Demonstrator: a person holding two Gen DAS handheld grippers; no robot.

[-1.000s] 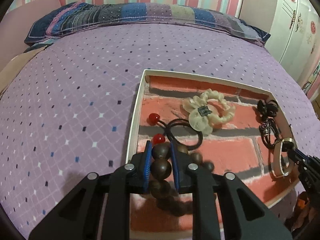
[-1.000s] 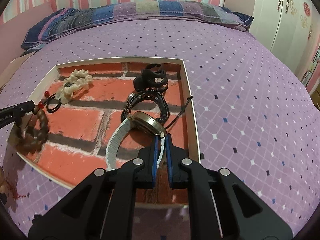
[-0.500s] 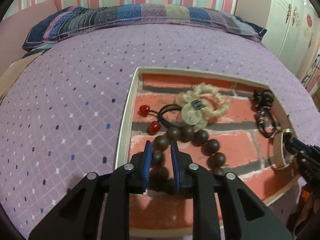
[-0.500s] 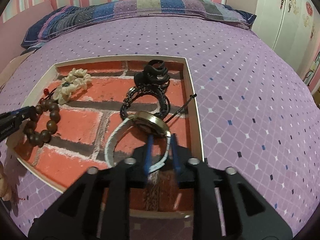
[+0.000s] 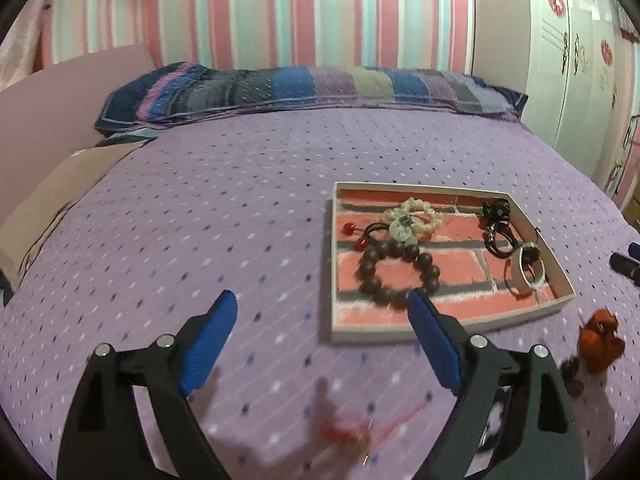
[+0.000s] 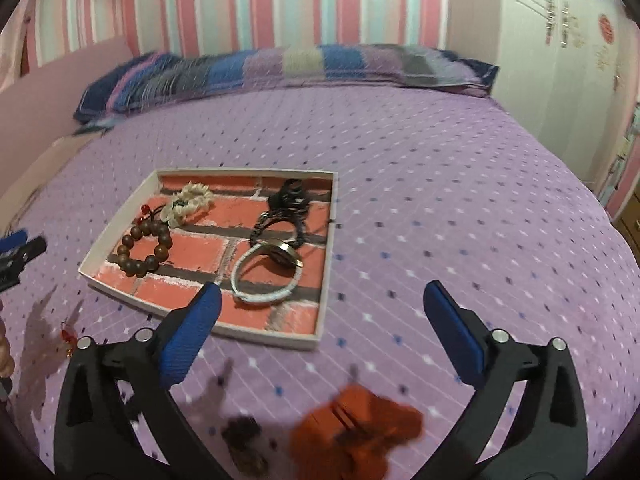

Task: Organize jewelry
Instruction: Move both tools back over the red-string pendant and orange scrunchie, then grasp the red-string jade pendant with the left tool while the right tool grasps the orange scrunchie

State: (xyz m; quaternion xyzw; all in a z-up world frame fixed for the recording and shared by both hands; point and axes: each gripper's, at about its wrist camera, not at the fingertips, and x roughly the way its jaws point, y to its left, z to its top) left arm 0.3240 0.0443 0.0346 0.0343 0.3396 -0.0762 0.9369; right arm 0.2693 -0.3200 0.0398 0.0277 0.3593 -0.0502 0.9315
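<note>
Both grippers hang wide open and empty over the bed, short of the tray.

Ahead of the left gripper, a bead bracelet lies in the tray; the watch lies ahead-left of the right gripper. An orange piece sits beneath the right gripper.

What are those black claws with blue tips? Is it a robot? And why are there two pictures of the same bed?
No robot: a person holds one pincer tool in each hand, and each tool carries a camera looking along its fingers. One picture comes from the left gripper, the other from the right gripper. Both are open and hold nothing. On the purple bedspread sits a tray painted like bricks. In it lie a brown bead bracelet, a cream scrunchie, a white-strapped watch and some dark jewelry. A blurry orange thing lies outside the tray.
</note>
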